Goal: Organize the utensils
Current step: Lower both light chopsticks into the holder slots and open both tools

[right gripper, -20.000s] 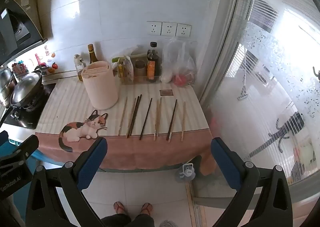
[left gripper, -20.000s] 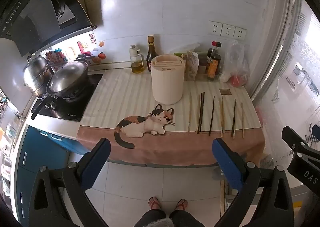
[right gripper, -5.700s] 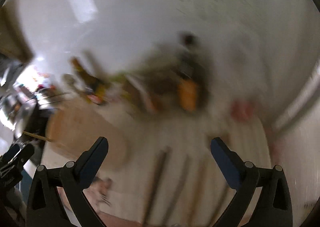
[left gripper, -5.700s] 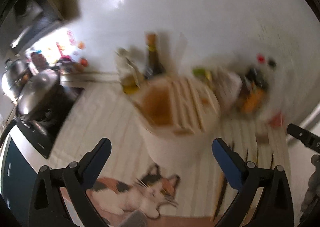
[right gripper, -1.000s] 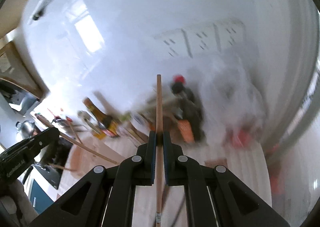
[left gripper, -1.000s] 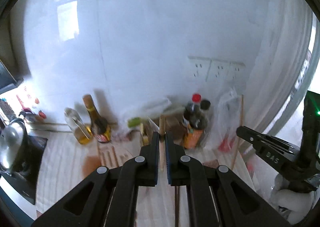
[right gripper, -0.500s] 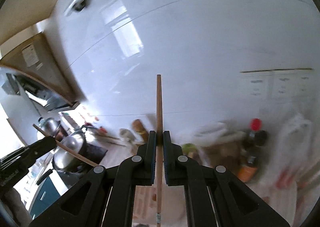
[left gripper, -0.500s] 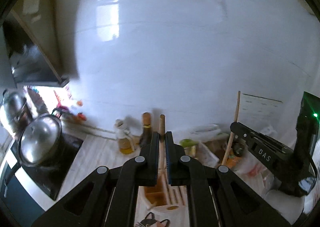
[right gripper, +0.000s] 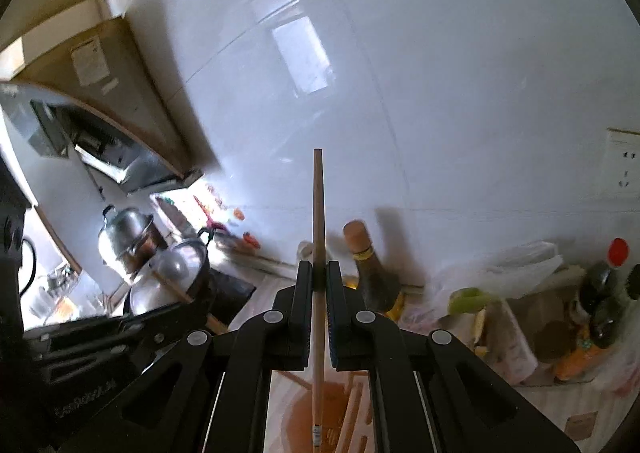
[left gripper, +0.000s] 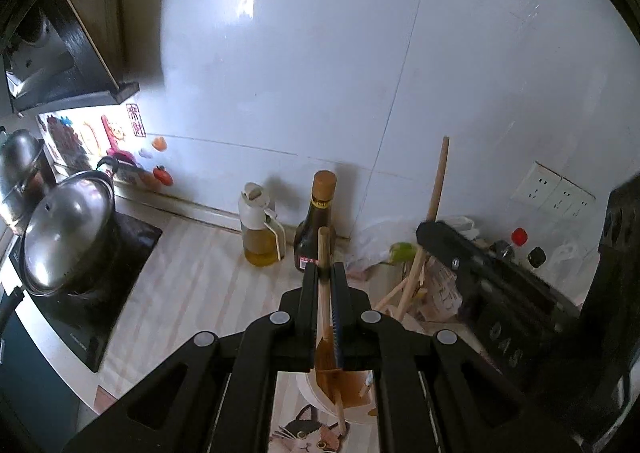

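The white glossy tiled wall (left gripper: 360, 73) fills the upper half of both views. Low in the frame runs the pale striped countertop (left gripper: 192, 293), with a black cooktop (left gripper: 100, 285) at the left edge carrying a steel lidded pot (left gripper: 68, 229).

Against the wall at centre stand a dark brown glass bottle with a tan cap (left gripper: 316, 229) and, just left of it, a clear oil dispenser with a white top (left gripper: 260, 229).

At the bottom centre of the left wrist view sits the round cream utensil holder with an orange-brown opening (left gripper: 340, 385), partly hidden behind the tool.

The left gripper (left gripper: 326, 273) is clenched on a light wooden chopstick (left gripper: 323, 249), which stands nearly upright, its lower end reaching down over the holder's opening; whether it touches inside I cannot tell.

The right gripper (right gripper: 319, 273) is likewise clamped on a second pale wooden chopstick (right gripper: 318, 205), upright at the frame's centre, its lower tip over the same holder (right gripper: 320, 405). From the left wrist view, that gripper (left gripper: 424, 233) and its stick (left gripper: 438, 181) show at centre right.
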`<state>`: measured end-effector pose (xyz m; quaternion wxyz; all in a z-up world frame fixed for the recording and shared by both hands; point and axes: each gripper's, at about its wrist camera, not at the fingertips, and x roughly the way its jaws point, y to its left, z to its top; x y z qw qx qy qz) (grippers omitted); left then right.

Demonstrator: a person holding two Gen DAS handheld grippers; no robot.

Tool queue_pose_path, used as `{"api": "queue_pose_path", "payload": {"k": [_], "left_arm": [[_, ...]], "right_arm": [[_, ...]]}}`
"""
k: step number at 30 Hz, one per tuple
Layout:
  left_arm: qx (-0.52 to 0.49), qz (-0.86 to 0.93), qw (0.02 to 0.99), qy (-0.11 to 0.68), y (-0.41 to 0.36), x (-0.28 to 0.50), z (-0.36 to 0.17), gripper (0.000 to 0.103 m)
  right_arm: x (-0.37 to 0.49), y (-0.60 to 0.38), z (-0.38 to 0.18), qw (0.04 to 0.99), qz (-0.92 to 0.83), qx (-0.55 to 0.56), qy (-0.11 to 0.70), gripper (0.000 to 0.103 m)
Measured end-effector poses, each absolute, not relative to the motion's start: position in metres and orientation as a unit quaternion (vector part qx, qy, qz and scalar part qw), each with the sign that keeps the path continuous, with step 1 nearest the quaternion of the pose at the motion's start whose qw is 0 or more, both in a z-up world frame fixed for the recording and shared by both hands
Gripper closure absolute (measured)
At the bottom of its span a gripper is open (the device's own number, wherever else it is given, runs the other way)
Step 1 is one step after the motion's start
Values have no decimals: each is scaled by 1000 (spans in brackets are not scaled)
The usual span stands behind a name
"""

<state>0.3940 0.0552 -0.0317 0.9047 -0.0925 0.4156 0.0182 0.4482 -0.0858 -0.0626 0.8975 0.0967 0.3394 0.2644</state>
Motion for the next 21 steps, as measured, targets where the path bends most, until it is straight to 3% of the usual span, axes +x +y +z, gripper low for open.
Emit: {"api": "queue_pose_path", "payload": {"k": [10,12,13,14,15,16,17,19,21], "left_arm": [[-120,-19,900,420,61,392,-29,97],[-125,-19,900,417,63,390,-26,92],[-125,-15,901,415,64,388,-24,87],[-124,-8,903,412,64,386,-22,68],[-124,-3,904,409,65,385,-20,38],[-126,3,907,401,66,381,-18,26],[-127,8,911,393,68,378,-15,17],[-121,24,916,381,69,369,-10,16],[-113,40,920,372,70,361,-8,3]], "right_arm": [[423,-99,-85,874,304,89,367,96],[417,-102,-87,869,313,86,372,95],[413,-104,-87,867,314,80,379,95],[411,-105,-88,865,315,76,383,92],[408,-107,-87,863,317,74,386,83],[403,-111,-85,864,316,74,385,77],[400,-114,-83,864,315,74,385,66],[391,-125,-78,870,307,72,378,59],[382,-139,-72,876,295,72,376,48]]}}
